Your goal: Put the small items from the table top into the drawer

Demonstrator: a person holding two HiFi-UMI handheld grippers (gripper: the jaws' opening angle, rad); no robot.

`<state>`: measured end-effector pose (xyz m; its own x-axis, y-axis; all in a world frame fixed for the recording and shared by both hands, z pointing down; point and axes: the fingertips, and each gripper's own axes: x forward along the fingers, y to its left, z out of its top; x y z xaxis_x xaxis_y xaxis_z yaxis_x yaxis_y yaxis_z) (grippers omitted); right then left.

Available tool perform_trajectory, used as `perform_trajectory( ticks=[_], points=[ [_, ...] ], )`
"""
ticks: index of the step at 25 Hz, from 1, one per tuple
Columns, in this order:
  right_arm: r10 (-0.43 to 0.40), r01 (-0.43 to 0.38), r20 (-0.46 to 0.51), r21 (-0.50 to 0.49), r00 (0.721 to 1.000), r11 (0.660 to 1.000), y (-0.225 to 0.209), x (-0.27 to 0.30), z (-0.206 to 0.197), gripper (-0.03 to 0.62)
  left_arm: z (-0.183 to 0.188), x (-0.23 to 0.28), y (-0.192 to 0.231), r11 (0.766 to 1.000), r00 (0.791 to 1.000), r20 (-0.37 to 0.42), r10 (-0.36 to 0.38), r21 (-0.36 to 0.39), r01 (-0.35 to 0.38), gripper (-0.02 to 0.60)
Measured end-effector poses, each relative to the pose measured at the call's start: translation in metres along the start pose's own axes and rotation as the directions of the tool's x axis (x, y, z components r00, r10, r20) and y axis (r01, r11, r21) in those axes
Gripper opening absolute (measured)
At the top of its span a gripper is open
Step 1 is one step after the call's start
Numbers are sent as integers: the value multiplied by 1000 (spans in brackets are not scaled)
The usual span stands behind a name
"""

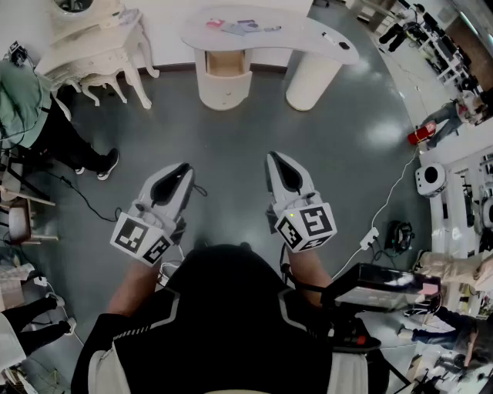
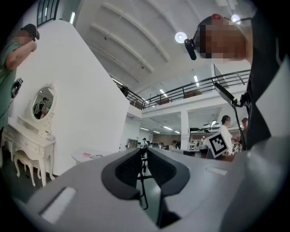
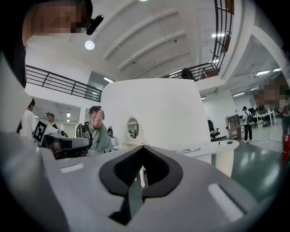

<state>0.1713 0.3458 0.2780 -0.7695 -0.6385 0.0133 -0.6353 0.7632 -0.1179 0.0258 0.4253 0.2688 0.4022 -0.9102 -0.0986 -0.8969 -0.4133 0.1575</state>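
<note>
Small items (image 1: 239, 27) lie in a loose cluster on the top of the white curved table (image 1: 308, 48) far ahead of me: a pink piece (image 1: 214, 24), some flat paper-like things and a pen (image 1: 271, 29), with a dark object (image 1: 341, 44) apart at the table's right end. A wood-toned drawer front (image 1: 226, 63) shows in the table's left pedestal; I cannot tell whether it is pulled out. I stand well back on the grey floor (image 1: 246, 138), both tools held out level and side by side, pointing toward the table and touching nothing. My left gripper (image 1: 185, 168) has its jaws only a narrow slit apart, with nothing between the pads. My right gripper (image 1: 277, 158) has its jaws closed tip to tip, and it is empty too. Off to my left stands an ornate white dressing table (image 1: 92, 46), and beside it a person in a green top (image 1: 23, 100). A red fire extinguisher (image 1: 418, 136) sits on the floor to my right.
</note>
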Motion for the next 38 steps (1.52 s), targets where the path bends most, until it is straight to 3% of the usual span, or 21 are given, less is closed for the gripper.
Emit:
perform_trajectory(
  ticks=[17,29,38],
  points=[
    [-35,35,-11,16,999,999,9,11,-3,2,5,-9,18,1000,1000,-4,1,31,-1,40],
    [-50,51,-40,15,998,999,59,54,-19,3,7,-42,72,998,1000,1,-31,55,31,40],
    [-51,50,-72,-17,996,999,84,76,-21,3,7,-48,100,998,998,22,-67,16,67,40]
  ],
)
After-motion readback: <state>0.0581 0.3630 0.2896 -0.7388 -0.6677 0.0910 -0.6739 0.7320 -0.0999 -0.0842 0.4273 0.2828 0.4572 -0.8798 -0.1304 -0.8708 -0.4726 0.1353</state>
